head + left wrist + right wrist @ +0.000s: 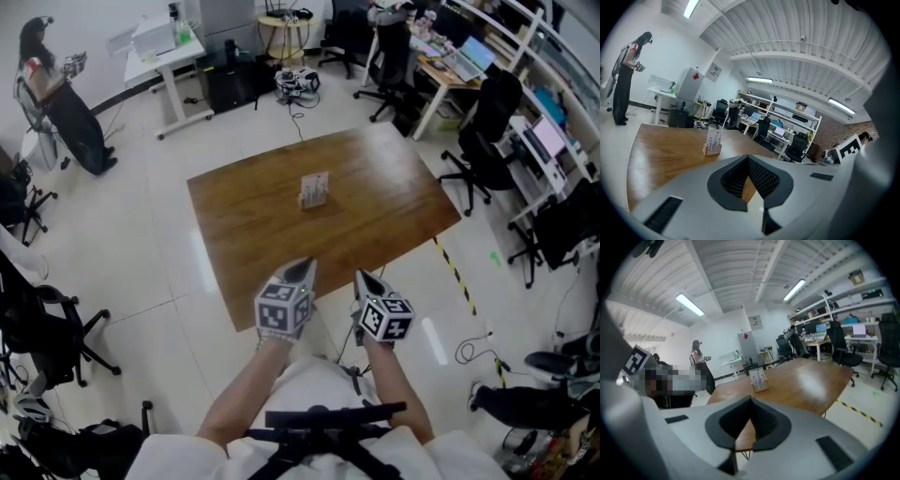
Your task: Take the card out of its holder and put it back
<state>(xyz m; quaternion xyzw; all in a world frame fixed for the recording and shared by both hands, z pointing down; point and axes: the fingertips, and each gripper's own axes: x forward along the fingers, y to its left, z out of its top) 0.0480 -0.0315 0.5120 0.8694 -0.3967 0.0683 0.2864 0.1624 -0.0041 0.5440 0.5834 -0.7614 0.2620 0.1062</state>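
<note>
Looking at the card [316, 185] standing upright in its holder [312, 201] near the middle of the table [394, 216], untouched and well apart from both grippers. Showing as a pale upright rectangle with small dark print too fine to read, seated in a short, light wooden block. Sitting on a brown wood-grain top, smooth enough to be catching a soft sheen from the ceiling lights, four-sided and lying at a slant in the head view.

Holding the left gripper [303, 266] at about seven o'clock of the card and the right gripper [366, 277] at about five o'clock, side by side and close together by the near edge of the table. Aiming both noses toward twelve o'clock, at the card, and tilting them a little downward. Reaching forward with two bare forearms from a white top, each wrist ending behind a cube of black-and-white square markers.

Pressing the left jaws together, with dark ribbed pads [761, 178] touching at the tips and nothing between them. Pressing the right jaws together likewise, pinching nothing. Showing smooth grey shells around the black pads in both gripper views.

Taking in, farther out, a glossy white floor, black office chairs [487, 127] at two o'clock and a person [75, 127] standing at ten o'clock.
</note>
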